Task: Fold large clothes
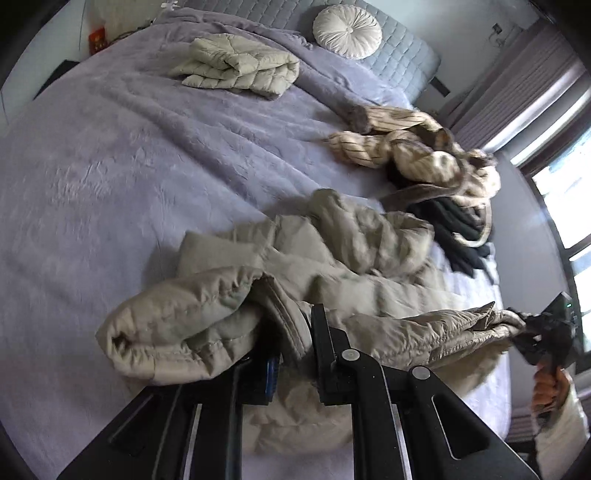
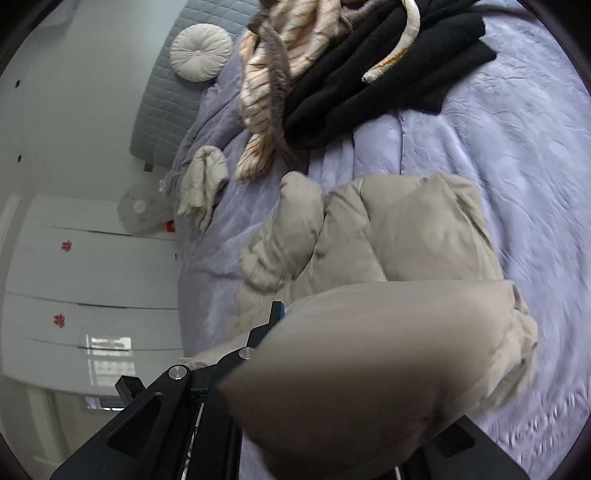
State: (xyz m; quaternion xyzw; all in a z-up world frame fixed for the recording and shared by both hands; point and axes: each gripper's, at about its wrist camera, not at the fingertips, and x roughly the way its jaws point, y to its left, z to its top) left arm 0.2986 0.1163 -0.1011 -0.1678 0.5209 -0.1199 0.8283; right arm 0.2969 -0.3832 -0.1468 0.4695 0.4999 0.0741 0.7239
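Note:
A beige puffer jacket [image 1: 332,258] lies crumpled on the lavender bed [image 1: 110,184]. My left gripper [image 1: 295,332] is shut on a zipper edge of the jacket near its rolled sleeve. My right gripper [image 1: 532,325] is shut on the jacket's other end at the bed's right side. In the right wrist view the jacket [image 2: 388,350] drapes over my right gripper [image 2: 295,317] and hides one finger; the rest of the jacket [image 2: 388,229] lies ahead on the bed [image 2: 517,147].
A folded beige puffer [image 1: 240,64] lies near the headboard; it also shows in the right wrist view [image 2: 203,177]. A pile of striped cream garment [image 1: 417,151] and black clothing [image 1: 461,236] sits at the right. A round white pillow [image 1: 347,31] leans on the headboard.

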